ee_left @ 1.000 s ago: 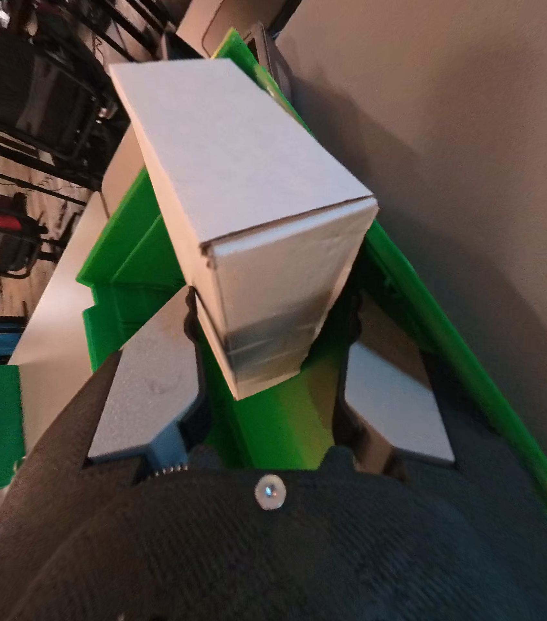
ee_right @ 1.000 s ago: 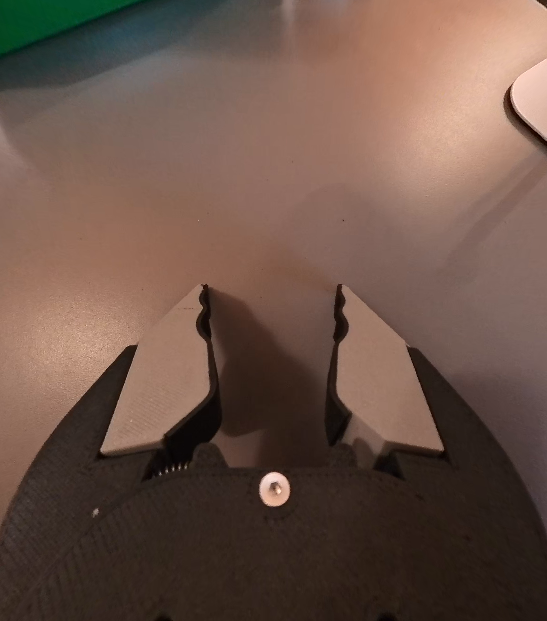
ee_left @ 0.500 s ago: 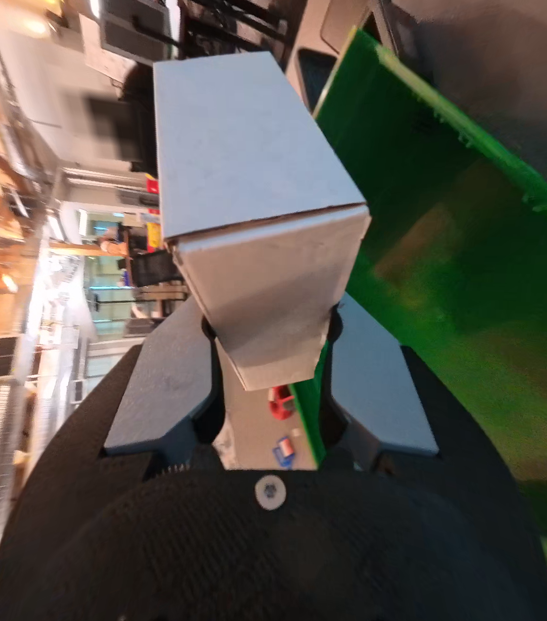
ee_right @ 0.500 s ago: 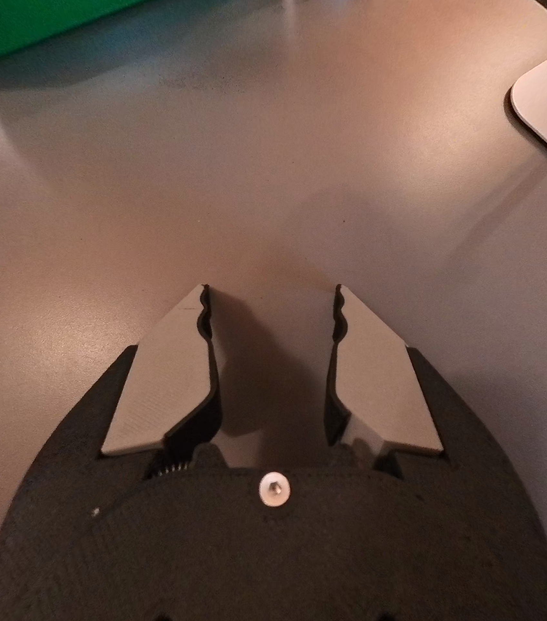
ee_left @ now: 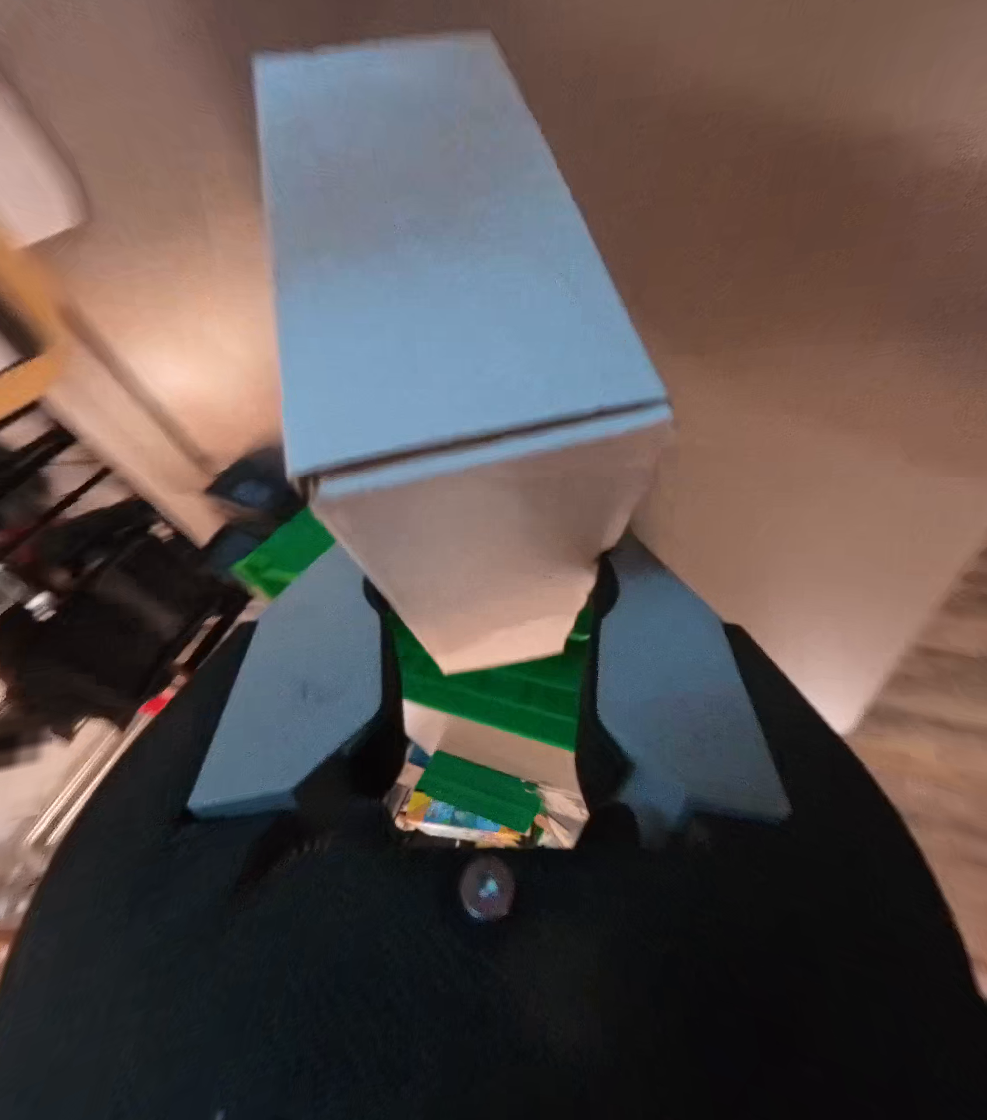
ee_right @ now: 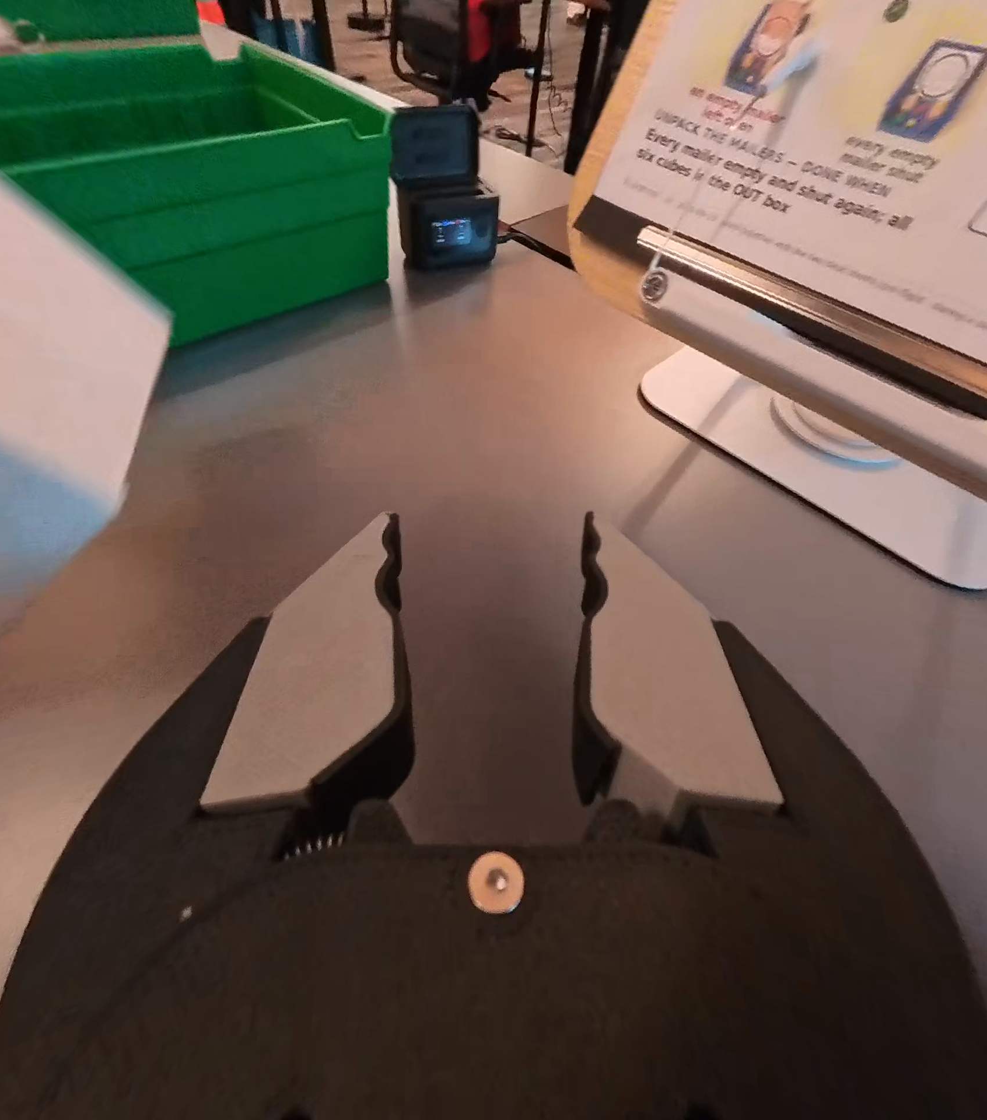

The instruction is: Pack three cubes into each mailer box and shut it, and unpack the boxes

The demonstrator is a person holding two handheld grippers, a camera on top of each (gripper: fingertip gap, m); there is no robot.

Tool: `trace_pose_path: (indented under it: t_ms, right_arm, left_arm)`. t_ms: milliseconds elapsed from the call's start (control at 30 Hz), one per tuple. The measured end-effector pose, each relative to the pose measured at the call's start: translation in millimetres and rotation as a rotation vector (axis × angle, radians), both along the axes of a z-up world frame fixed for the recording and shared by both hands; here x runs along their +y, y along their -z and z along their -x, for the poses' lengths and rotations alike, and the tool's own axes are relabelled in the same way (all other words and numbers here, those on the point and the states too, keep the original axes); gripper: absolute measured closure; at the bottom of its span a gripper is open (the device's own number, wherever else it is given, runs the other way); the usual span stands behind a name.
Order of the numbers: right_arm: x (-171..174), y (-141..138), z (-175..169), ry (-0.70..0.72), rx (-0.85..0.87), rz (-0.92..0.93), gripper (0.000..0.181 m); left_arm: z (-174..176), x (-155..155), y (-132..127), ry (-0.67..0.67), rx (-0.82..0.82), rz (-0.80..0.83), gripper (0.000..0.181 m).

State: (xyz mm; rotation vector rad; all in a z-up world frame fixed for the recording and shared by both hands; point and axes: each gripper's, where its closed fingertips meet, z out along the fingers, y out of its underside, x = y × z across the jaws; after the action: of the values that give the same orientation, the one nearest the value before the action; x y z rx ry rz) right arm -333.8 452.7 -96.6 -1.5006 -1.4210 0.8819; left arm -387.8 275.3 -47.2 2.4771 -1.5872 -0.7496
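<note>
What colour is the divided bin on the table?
Bright green, clearest in the right wrist view.

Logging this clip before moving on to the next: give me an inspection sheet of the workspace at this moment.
Surface: dark grey table, bare in front of the right gripper.
Job's things: closed white mailer box held off the table; green bin with empty compartments at the back left; no cubes seen.
Clutter: small black camera beside the bin; instruction sheet on a white stand at right.
Grippers: left gripper shut on the mailer box's end; right gripper open, empty, above the table.
Cables: one dark lead from the camera.
Surroundings: chairs and wooden floor, blurred.
</note>
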Motion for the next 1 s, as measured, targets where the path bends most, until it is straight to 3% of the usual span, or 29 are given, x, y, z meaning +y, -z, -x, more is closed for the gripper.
trace_pose_path:
  t_ms: [67, 267, 567, 767, 900, 967, 1000]
  right_arm:
    - [5.9, 0.9, -1.5, 0.020, -0.002, 0.021, 0.124]
    - [8.7, 3.7, -1.8, 0.019, -0.001, 0.066, 0.124]
    - [15.4, -0.2, -2.0, 0.031, 0.011, 0.083, 0.124]
    - [14.0, -2.8, -3.2, 0.026, 0.018, 0.099, 0.124]
    - [9.7, -13.0, -6.6, 0.009, 0.050, 0.127, 0.123]
    - [3.9, -23.7, -9.8, -0.025, 0.084, 0.135, 0.122]
    - [-0.3, -29.7, -11.8, -0.051, 0.102, 0.140, 0.125]
  left_arm:
    - [-18.3, -7.9, 26.1, 0.000, -0.014, 0.141, 0.115]
    - [-70.0, 22.5, 56.5, 0.048, -0.169, 0.174, 0.116]
    - [-66.4, 61.7, 47.4, 0.041, -0.265, 0.083, 0.119]
    - [-78.2, 62.8, 19.3, 0.030, -0.449, -0.079, 0.106]
    - [-64.4, 53.4, 1.6, -0.020, -0.508, -0.319, 0.100]
    - [-60.1, 44.2, -6.1, -0.085, -0.598, -0.471, 0.109]
    - [-57.5, 38.9, -8.9, -0.123, -0.642, -0.551, 0.127]
